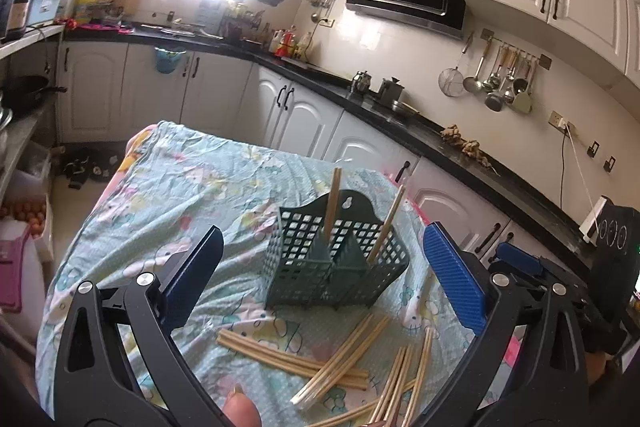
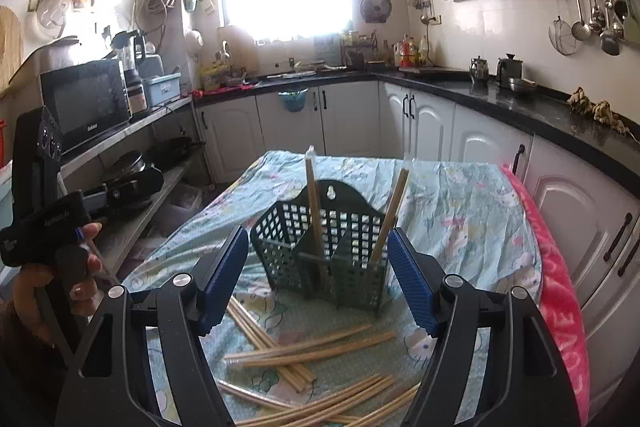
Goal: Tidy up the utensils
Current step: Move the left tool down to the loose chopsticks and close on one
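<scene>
A dark green slotted utensil basket (image 1: pixel 336 259) stands on the table, also in the right wrist view (image 2: pixel 324 255). Chopsticks stand upright in two of its compartments (image 1: pixel 332 205) (image 2: pixel 314 211). Several loose wooden chopsticks (image 1: pixel 340 359) (image 2: pixel 312 351) lie scattered on the cloth in front of it. My left gripper (image 1: pixel 320 275) is open and empty, hovering before the basket. My right gripper (image 2: pixel 318 275) is open and empty, its blue pads either side of the basket. The right gripper also shows at the right edge of the left wrist view (image 1: pixel 520 263).
The table has a light blue cartoon-print cloth (image 1: pixel 168 195) (image 2: pixel 460 195) with a pink towel edge (image 2: pixel 560 291) on the right. Black kitchen counters and white cabinets surround it. A shelf with a microwave (image 2: pixel 84 103) stands left.
</scene>
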Motion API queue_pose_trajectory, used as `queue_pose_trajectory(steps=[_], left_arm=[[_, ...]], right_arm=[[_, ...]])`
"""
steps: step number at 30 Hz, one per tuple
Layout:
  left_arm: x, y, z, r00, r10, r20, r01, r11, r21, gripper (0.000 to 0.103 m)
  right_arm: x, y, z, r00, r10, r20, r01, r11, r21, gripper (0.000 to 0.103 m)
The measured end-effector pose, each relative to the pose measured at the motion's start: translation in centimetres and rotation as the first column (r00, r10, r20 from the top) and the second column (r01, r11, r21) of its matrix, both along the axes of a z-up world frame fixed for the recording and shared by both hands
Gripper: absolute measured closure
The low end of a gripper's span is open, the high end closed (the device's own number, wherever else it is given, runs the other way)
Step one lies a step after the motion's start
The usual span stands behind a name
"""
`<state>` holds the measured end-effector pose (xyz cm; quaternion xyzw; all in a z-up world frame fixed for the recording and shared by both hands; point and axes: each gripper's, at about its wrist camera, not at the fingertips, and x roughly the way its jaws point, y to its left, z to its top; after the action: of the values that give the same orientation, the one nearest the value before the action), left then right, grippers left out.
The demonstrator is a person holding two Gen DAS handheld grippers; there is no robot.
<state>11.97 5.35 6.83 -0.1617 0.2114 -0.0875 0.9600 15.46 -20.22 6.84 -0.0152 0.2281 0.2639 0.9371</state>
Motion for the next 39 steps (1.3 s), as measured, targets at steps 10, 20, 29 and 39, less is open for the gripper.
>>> queue_pose_trajectory(steps=[10,20,29,39], left_arm=[[-1.0,1.7,-2.8,0.997,0.035,-0.067,-0.035,0.999,0.004,0.011],[-1.7,2.3,-6.0,0.988,0.041,-0.147,-0.039,0.999,0.02,0.011],[-1.6,1.8,-9.8,0.963,0.018,-0.271,-0.012,1.0,0.023,0.022],[0.4,3.5,-14.9,0.901,0.028,-0.433,-0.047,0.998,-0.034,0.075]], right_arm=[[-0.9,0.1,-2.1,0.999,0.002,-0.04,-0.003,1.0,-0.026,0.033],[-1.4,0.0,-4.4,0.996,-0.007,-0.086,0.002,0.998,-0.061,0.033],[-1.5,-0.4,-6.1,0.993,-0.022,-0.119,0.012,0.996,-0.088,0.033],[-0.9,-0.6,-7.8,0.987,-0.038,-0.154,0.02,0.993,-0.113,0.034]])
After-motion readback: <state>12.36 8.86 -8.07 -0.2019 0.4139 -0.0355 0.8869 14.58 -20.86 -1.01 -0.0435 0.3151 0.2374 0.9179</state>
